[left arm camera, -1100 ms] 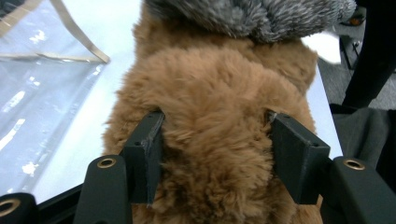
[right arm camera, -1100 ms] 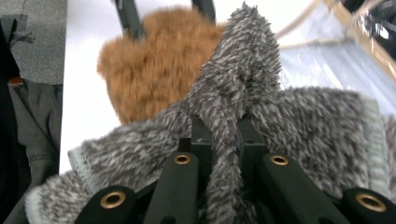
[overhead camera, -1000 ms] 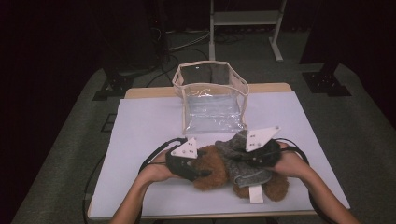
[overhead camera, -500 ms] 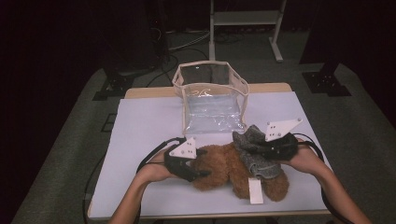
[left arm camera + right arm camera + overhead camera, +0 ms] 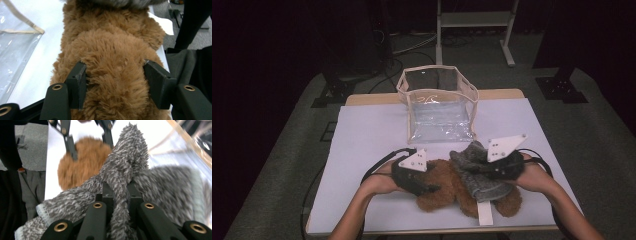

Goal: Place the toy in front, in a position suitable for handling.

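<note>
Now, L gripper (image 5: 424,186): jaws clamp brown plush toy (image 5: 112,62) (closing just now).
R gripper (image 5: 484,169): pinches grey sweater (image 5: 125,170).
Room: bare table (image 5: 372,135) left; clear bag (image 5: 437,107) behind.

The plush toy (image 5: 447,187) lies near the table's (image 5: 362,130) front edge, about midway along it. The knitted garment (image 5: 477,172) lies over the toy's right part. The left gripper (image 5: 428,186) is at the toy's left end, the right gripper (image 5: 479,169) on the garment. The bag (image 5: 437,102) stands behind them, at the middle of the rear edge. A tag (image 5: 485,214) lies at the front edge, under the toy's right part.
</note>
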Demonstrator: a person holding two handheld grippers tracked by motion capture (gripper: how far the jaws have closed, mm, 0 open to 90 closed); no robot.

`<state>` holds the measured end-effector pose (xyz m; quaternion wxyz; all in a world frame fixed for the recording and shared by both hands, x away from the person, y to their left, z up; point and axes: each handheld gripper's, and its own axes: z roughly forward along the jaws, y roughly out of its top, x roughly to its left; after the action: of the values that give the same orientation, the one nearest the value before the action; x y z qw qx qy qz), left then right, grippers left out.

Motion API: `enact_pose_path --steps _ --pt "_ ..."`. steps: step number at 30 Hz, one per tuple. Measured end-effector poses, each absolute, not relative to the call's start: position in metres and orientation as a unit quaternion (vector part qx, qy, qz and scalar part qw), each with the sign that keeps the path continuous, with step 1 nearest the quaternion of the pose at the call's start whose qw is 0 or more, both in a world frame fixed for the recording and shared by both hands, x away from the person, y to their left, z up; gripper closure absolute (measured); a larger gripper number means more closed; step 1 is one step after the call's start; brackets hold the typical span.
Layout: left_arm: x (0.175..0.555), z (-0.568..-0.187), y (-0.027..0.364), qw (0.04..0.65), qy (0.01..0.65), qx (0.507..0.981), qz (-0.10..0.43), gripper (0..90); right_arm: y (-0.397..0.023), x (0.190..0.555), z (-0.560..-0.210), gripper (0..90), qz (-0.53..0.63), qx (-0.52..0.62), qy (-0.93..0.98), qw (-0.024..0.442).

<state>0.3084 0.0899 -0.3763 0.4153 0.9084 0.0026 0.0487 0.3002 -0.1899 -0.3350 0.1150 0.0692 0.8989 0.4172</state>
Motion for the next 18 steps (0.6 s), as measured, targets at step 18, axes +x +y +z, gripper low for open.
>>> enact_pose_path --steps 18 --pt "0.322 -0.374 0.095 0.417 0.051 0.906 0.054 27.2 -0.227 0.310 -0.351 81.5 0.430 0.129 0.888 0.104"
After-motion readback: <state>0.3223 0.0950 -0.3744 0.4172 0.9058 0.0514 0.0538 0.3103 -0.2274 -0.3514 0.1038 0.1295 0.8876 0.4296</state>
